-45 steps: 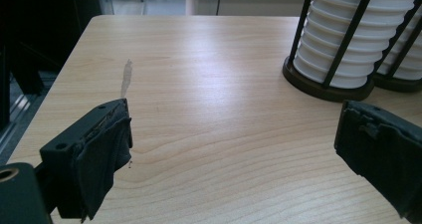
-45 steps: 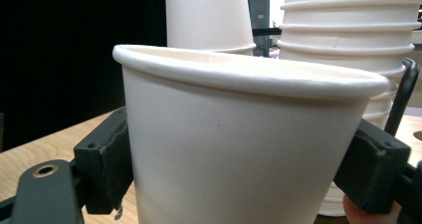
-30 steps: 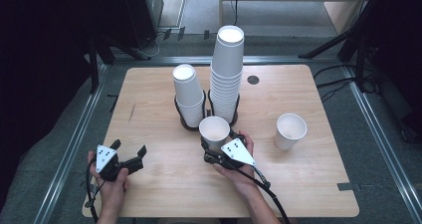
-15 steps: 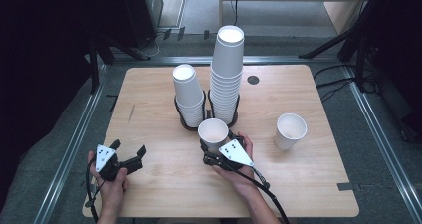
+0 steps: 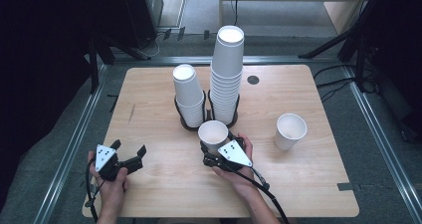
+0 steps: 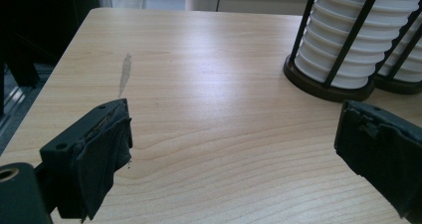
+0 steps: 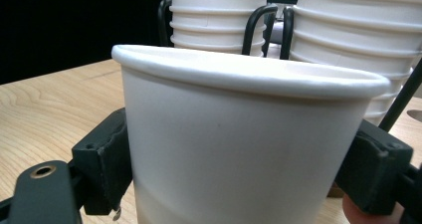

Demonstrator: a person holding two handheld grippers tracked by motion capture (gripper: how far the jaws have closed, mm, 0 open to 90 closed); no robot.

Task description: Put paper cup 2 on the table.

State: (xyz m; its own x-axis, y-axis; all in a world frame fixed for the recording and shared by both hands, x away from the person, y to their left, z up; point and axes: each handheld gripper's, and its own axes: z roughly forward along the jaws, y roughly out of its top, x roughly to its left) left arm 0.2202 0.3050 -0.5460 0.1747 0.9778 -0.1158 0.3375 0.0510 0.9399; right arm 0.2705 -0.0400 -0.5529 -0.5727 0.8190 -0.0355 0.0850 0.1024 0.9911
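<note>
Cup (image 5: 213, 134) in the right gripper (image 5: 215, 148), standing upright on the table (image 5: 308, 184) just in front of the two racks, and that is where the action sits right now. In the right gripper view the black pads (image 7: 107, 157) flank the white wall of the cup on both sides, touching it, so the grip is on. The jaws have just been easing open a little with the cup between them, though the pads look to be pressing on it yet. Compared with a second ago the cup and the hand sit in the same spot near the middle of the table, no lift, no slide. My read: this is a cup being set down and the release is only beginning, so the next thing needed is a clean widening of the jaws without tipping it.

Over on the left, the left gripper (image 5: 130, 160) rests near the near-left edge, jaws standing wide apart with nothing but bare wood between them, same place as before. Behind, the short stack (image 5: 188, 97) and the tall stack (image 5: 226, 74) stand side by side in their black wire holders, and a lone cup (image 5: 290, 131) stands off to the right, well apart
</note>
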